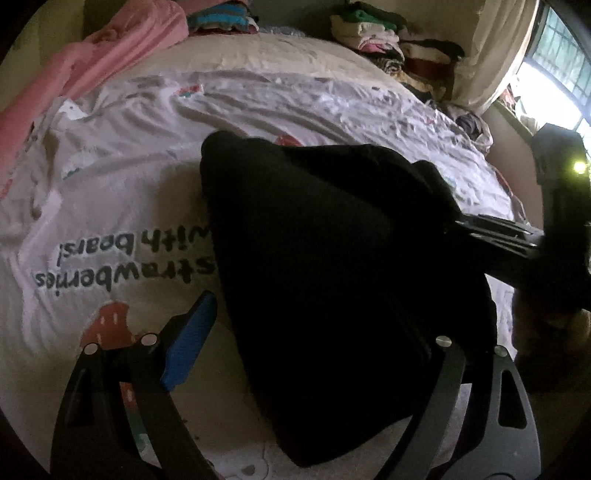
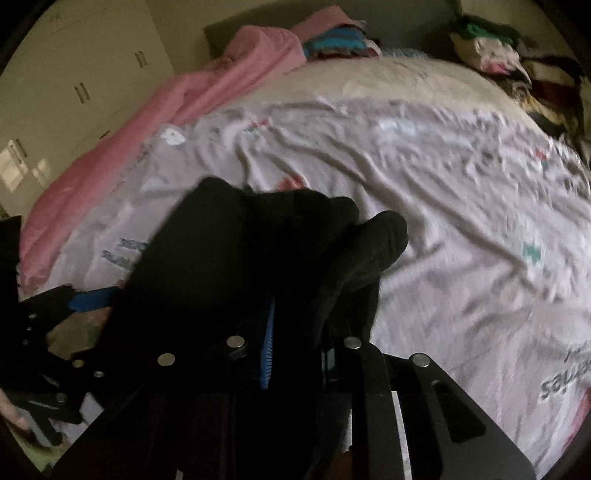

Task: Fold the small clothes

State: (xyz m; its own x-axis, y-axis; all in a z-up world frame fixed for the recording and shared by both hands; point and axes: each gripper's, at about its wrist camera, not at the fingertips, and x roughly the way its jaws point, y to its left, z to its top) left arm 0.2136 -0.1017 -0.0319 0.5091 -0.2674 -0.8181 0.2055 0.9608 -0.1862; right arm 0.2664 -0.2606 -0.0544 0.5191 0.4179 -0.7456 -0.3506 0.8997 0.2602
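A black garment (image 1: 325, 258) lies bunched on the white printed bedsheet (image 1: 129, 192). My left gripper (image 1: 303, 306) stands open around its near part. The blue pad (image 1: 188, 343) on the left side is clear of the cloth, and the other finger is hidden under it. From the right, my right gripper (image 1: 491, 236) is shut on the garment's right corner. In the right wrist view the black garment (image 2: 258, 251) drapes over my right gripper (image 2: 291, 306), with only a strip of blue pad (image 2: 267, 350) showing. The left gripper's pad (image 2: 92, 299) shows at the left edge.
A pink blanket (image 1: 92, 62) runs along the bed's far left side. Folded and loose clothes are piled at the far edge (image 1: 388, 40) and beside the pink blanket (image 1: 221, 18). A curtain and bright window (image 1: 554, 74) are at the right. Cream wardrobe doors (image 2: 74, 85) stand behind the bed.
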